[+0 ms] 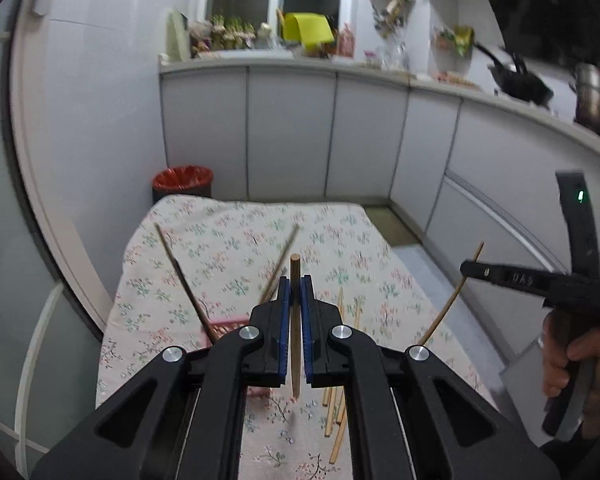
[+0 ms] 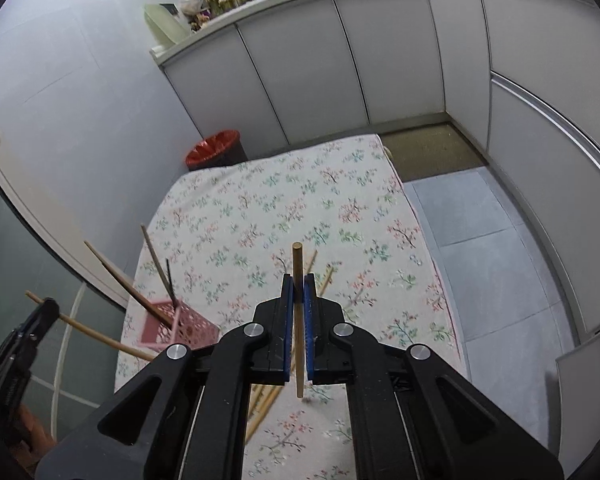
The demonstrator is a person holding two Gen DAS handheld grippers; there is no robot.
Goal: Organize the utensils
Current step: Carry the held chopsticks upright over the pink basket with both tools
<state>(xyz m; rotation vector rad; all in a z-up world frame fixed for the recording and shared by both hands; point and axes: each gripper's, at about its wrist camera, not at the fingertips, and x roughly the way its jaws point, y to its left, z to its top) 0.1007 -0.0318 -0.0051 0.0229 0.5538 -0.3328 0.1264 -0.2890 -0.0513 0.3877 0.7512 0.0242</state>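
The pink basket [image 2: 180, 326] on the table [image 2: 260, 208] holds about three sticks. Each gripper, left [image 1: 295, 280] and right [image 2: 299, 278], pinches one chopstick [image 1: 295, 320]. Loose chopsticks [image 1: 338, 408] lie below, too bunched to count.

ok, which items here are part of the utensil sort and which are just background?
Job:
left claw and its chopstick
right claw and its chopstick
loose chopsticks
pink basket

Background:
red bin
floral tablecloth
black wok
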